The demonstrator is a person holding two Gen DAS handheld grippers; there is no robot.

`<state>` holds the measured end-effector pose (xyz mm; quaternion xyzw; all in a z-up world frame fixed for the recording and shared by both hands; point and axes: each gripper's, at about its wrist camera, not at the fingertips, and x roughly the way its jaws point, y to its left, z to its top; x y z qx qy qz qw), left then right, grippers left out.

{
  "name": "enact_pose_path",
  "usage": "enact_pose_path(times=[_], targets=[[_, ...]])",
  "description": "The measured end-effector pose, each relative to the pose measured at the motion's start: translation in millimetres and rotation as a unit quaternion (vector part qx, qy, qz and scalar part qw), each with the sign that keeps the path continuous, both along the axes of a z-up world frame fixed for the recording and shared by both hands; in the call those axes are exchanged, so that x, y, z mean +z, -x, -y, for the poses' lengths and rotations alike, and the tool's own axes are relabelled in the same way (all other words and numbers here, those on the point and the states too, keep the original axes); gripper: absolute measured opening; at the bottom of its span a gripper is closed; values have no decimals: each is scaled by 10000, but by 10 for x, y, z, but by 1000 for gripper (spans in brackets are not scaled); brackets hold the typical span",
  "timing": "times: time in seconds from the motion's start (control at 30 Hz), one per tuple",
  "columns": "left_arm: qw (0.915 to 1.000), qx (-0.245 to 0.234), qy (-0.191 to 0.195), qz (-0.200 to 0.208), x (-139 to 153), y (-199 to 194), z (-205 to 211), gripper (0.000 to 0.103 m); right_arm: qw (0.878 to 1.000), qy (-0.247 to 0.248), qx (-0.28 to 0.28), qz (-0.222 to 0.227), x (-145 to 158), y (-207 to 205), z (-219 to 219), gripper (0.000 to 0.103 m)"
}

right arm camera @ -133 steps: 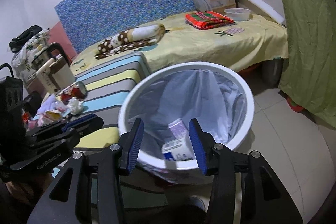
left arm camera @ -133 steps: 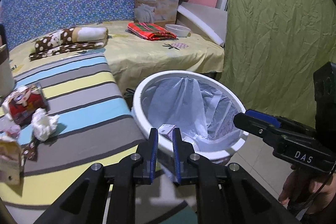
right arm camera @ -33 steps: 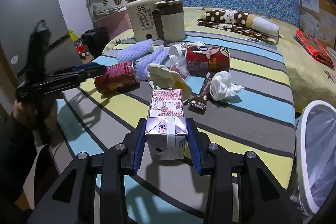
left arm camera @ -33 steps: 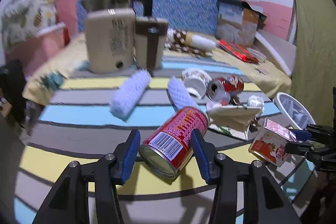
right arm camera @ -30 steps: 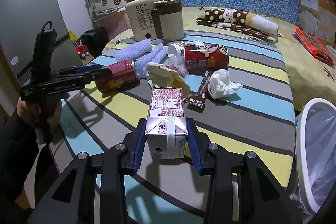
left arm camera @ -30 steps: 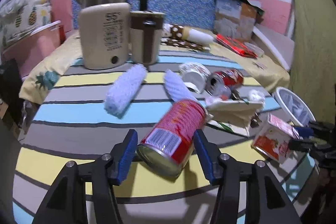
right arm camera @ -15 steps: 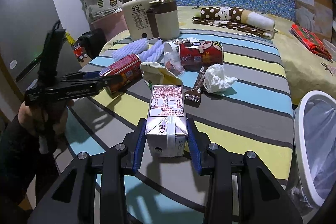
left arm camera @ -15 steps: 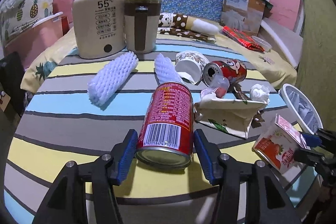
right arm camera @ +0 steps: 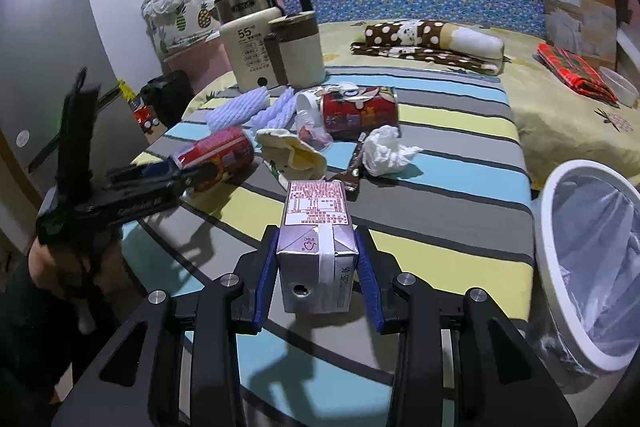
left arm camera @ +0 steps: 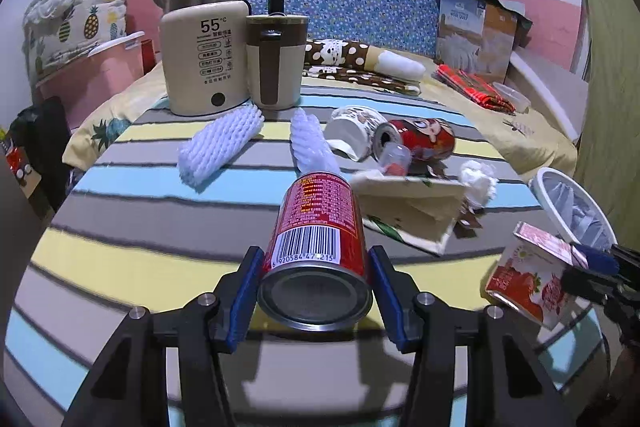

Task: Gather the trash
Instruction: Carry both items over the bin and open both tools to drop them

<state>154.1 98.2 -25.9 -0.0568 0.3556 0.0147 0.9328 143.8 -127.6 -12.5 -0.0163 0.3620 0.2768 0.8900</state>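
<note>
While both tongs are angled downward over the striped worktop (right arm camera: pixel 440 195), a red can (left arm camera: pixel 318 223) is pinched by the left tongs (left arm camera: pixel 316 295) and a milk carton (right arm camera: pixel 316 243) by the right tongs (right arm camera: pixel 318 279).

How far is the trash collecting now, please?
Done: nothing visibly binned in the lined bin. In hand: left gripper grips a red can; right gripper grips a milk carton. Left: crumpled tissue, cartoon can, foam nets.

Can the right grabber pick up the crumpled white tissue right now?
Probably not: the right gripper is already shut on the milk carton, so its jaws are full. The tissue lies farther off on the striped table.
</note>
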Motion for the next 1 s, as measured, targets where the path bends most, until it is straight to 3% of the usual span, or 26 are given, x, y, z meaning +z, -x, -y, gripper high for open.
enact_pose_path(times=[0.47,1.0], targets=[[9983,-451,271,251,276,395,551,53,9990,-157,-378,175,119,115,296,39],[9870,-1547,319,310,421,162,1524,53,9906,-173,-1286,427,236,118,1008,39]])
